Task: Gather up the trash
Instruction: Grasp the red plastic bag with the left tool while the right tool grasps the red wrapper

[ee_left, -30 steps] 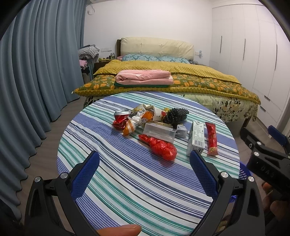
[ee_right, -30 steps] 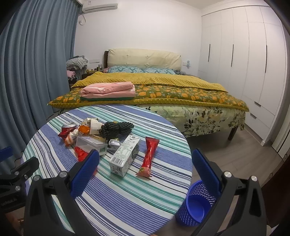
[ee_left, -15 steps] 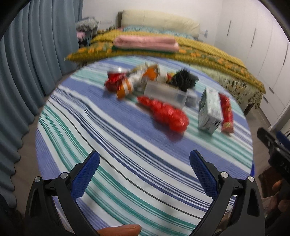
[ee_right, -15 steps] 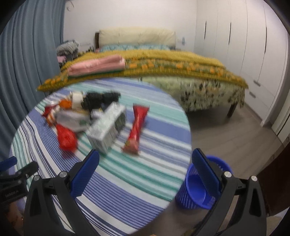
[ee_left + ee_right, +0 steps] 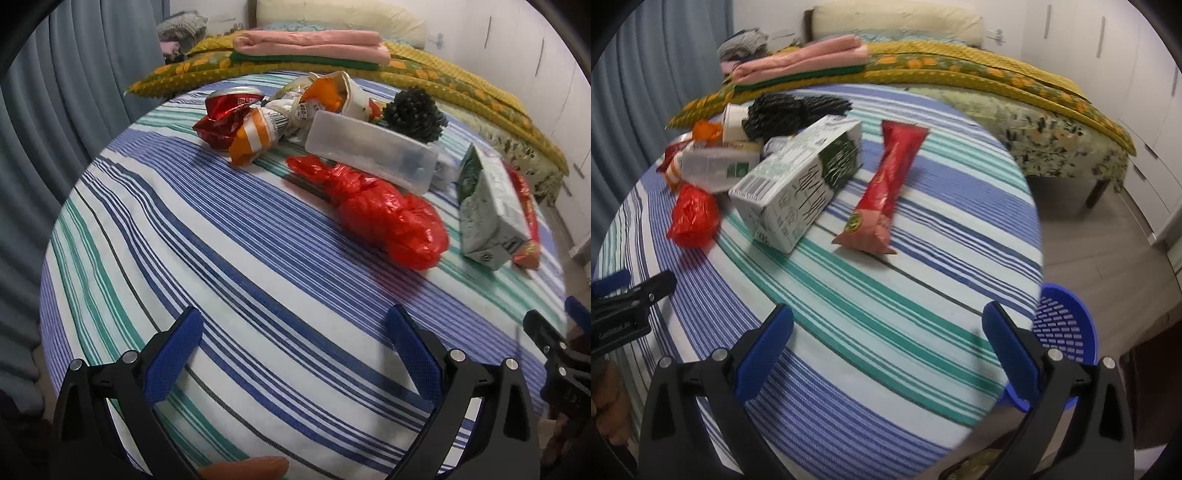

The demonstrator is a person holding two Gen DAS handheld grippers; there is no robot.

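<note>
Trash lies on a round striped table (image 5: 221,258): a red plastic bag (image 5: 384,214), a clear plastic box (image 5: 369,151), a crushed red can (image 5: 225,110), an orange wrapper (image 5: 251,136), a black bundle (image 5: 413,114), a green-white carton (image 5: 801,181) and a red snack packet (image 5: 886,188). My left gripper (image 5: 293,362) is open and empty above the near table, short of the red bag. My right gripper (image 5: 886,362) is open and empty, short of the snack packet. A blue mesh bin (image 5: 1063,332) stands on the floor by the table's right edge.
A bed (image 5: 997,74) with a yellow cover and folded pink blankets (image 5: 314,40) stands behind the table. Blue curtains (image 5: 55,110) hang on the left. White wardrobes (image 5: 1137,74) line the right wall. Wooden floor (image 5: 1108,240) lies right of the table.
Both grippers have moved forward and tilted down over the table; the trash now looks nearer and larger. Both stay open.
</note>
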